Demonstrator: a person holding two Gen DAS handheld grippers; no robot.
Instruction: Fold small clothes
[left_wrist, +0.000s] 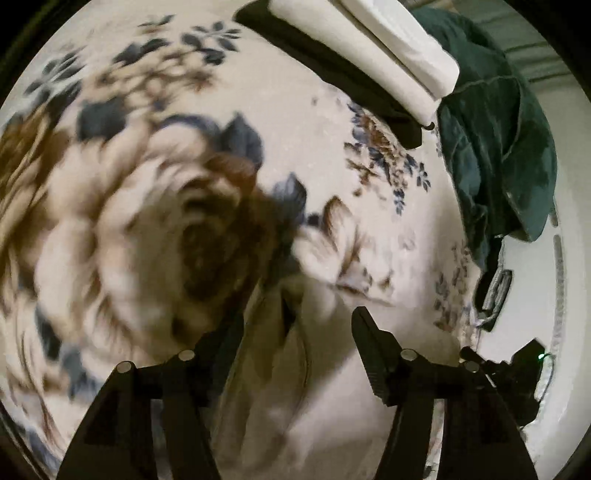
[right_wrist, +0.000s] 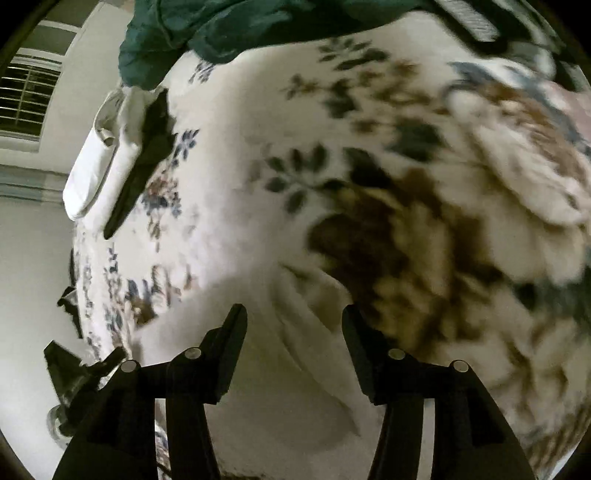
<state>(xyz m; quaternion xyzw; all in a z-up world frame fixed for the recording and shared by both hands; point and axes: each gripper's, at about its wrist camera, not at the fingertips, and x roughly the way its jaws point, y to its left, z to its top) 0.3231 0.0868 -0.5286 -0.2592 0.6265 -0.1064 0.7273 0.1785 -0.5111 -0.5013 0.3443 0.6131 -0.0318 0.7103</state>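
A cream-white small garment (left_wrist: 280, 373) lies on the floral bedspread (left_wrist: 303, 110), between the fingers of my left gripper (left_wrist: 295, 321), which is open just above it. In the right wrist view the same pale garment (right_wrist: 306, 369) lies between the fingers of my right gripper (right_wrist: 293, 314), also open. The picture is blurred by motion, so I cannot tell if the fingertips touch the cloth. Folded white clothes (left_wrist: 373, 44) rest on a folded black one (left_wrist: 332, 70) at the far side of the bed; they also show in the right wrist view (right_wrist: 96, 158).
A crumpled dark green garment (left_wrist: 495, 140) lies at the bed's right edge, and shows in the right wrist view (right_wrist: 229, 26) at the top. The right gripper's body (left_wrist: 517, 369) shows at lower right. A window (right_wrist: 26, 96) and wall are at left.
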